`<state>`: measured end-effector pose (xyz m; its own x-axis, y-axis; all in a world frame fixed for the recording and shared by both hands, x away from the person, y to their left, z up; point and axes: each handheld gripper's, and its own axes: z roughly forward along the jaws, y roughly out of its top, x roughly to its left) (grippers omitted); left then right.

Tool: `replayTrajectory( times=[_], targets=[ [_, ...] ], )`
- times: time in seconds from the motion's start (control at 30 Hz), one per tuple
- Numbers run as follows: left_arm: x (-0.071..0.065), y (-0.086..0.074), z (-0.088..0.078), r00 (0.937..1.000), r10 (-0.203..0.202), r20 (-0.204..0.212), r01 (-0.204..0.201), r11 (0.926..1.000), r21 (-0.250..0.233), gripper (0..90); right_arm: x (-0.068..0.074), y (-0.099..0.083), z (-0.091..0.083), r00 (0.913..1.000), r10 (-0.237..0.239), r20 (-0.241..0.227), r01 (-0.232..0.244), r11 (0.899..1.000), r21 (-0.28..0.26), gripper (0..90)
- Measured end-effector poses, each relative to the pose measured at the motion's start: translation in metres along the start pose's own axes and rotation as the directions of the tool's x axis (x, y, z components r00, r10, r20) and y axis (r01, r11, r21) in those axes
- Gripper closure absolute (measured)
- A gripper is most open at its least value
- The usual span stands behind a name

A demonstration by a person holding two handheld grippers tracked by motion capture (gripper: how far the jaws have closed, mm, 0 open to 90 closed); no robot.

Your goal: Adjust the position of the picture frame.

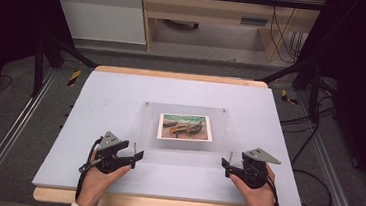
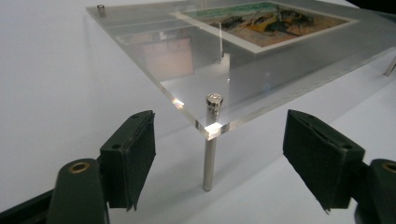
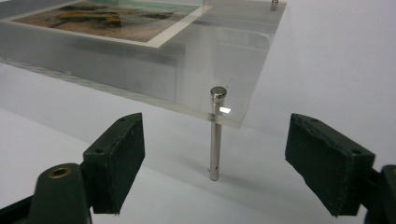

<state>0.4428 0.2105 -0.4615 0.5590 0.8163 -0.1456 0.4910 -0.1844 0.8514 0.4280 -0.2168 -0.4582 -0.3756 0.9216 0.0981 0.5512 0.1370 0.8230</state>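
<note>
A clear acrylic plate (image 1: 187, 146) stands on thin metal pins above the white board, with a colour picture print (image 1: 185, 127) lying at its middle. My left gripper (image 1: 136, 158) is open just off the plate's near left corner. In the left gripper view, the corner pin (image 2: 209, 158) stands between and slightly beyond the left gripper's (image 2: 222, 149) pads, untouched. My right gripper (image 1: 225, 167) is open at the near right corner. In the right gripper view, that corner's pin (image 3: 215, 149) stands apart between the right gripper's (image 3: 217, 154) pads, under the plate (image 3: 219, 56).
The white board (image 1: 116, 97) lies on a wooden table with bare margins all round the plate. Black frame posts (image 1: 38, 65) rise at both sides. Cables (image 1: 310, 179) trail on the floor at the right. A wooden desk stands beyond the table.
</note>
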Motion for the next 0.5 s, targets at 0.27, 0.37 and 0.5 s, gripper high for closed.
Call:
replayTrajectory(
  times=[0.27, 0.37, 0.5],
  targets=[
    [0.007, 0.008, -0.012, 0.9996, -0.021, 0.016, 0.022, 0.9982, -0.056, 14.4, 0.0, 0.002, -0.005, 0.9998, -0.02, -0.009, 0.02, 0.999, -0.032, 12.9],
    [0.008, 0.009, -0.013, 0.9994, -0.022, 0.026, 0.024, 0.9975, -0.066, 13.3, 0.0, 0.003, -0.006, 0.9996, -0.026, -0.01, 0.026, 0.999, -0.043, 12.7],
    [0.009, 0.01, -0.014, 0.9988, -0.031, 0.039, 0.034, 0.9966, -0.075, 12.6, 0.0, 0.005, -0.009, 0.9994, -0.032, -0.016, 0.031, 0.997, -0.063, 12.2]
  ],
)
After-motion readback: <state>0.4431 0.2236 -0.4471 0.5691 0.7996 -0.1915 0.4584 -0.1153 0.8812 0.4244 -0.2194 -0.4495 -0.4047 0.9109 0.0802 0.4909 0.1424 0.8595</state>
